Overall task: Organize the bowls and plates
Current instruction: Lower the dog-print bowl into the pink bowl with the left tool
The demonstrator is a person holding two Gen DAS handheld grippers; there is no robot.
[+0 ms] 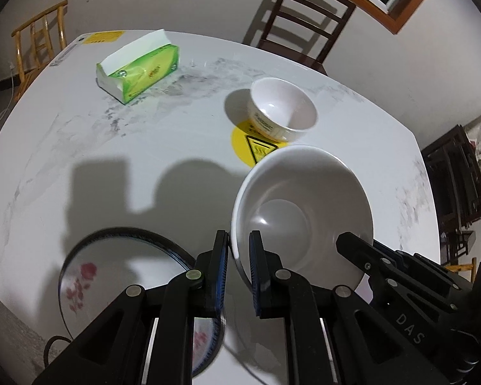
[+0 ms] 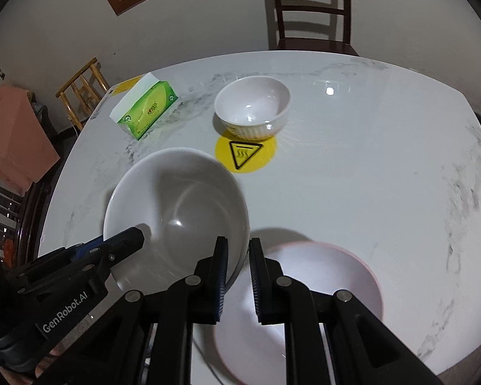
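**Between both grippers: one large white bowl, held at two points on its rim**

Between your two grippers hangs the large white bowl, tilted and clear of the surface. Your left gripper is clamped narrow on the bowl's rim at its own side; your right gripper is clamped narrow on the opposite rim. Each gripper shows in the other's camera, reaching in over the bowl's far edge.

Items around them:

- Small white bowl, ribbed outside, upright, ahead of both grippers and well beyond the held bowl. It stands at the far edge of a round yellow warning sticker and overlaps it.
- Floral plate with a dark rim and red flowers, beneath and to the left of your left gripper, lying on the surface.
- Pink-rimmed plate, beneath and to the right of your right gripper, lying on the surface.
- Green tissue box, far ahead and to the left of both grippers, well apart from the dishes.
- Dark wooden chair, beyond the far edge of the surface.
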